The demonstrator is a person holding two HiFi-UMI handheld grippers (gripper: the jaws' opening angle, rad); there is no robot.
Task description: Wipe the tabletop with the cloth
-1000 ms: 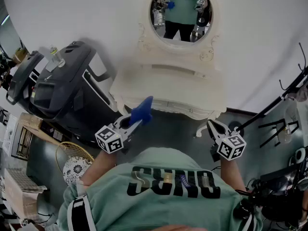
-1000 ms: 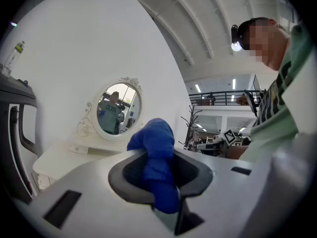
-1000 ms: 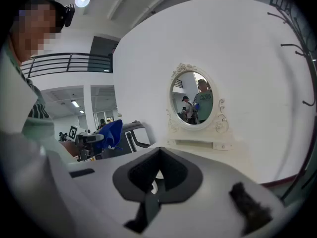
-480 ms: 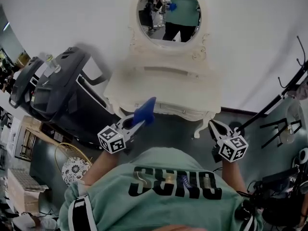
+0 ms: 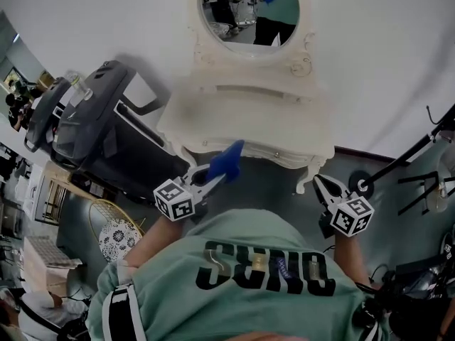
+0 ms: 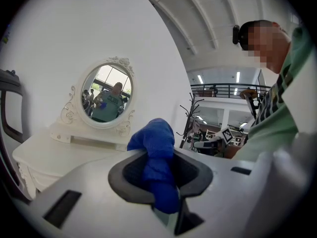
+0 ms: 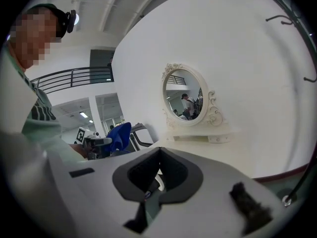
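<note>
The cloth is in hand but not yet on the table. The left gripper has its jaws pinched on the blue cloth; in the left gripper view the fabric is bunched between the dark pads and sticks out past their tips. In the head view the cloth hangs in the air near the front edge of the white dressing table, apart from the surface, with the oval mirror standing at the table's back.

The right gripper is held off the table's right front corner. Its jaws are pressed together with nothing between them — the right gripper view shows only the pads meeting at the tip.

The tabletop looks pale and bare, and no wiped patch or mark can be told apart on it. So as far as the pictures show, picking up the cloth is done and the wiping itself is all left to do — lowering the cloth onto the top and passing it across. A black treadmill stands just left of the table.
</note>
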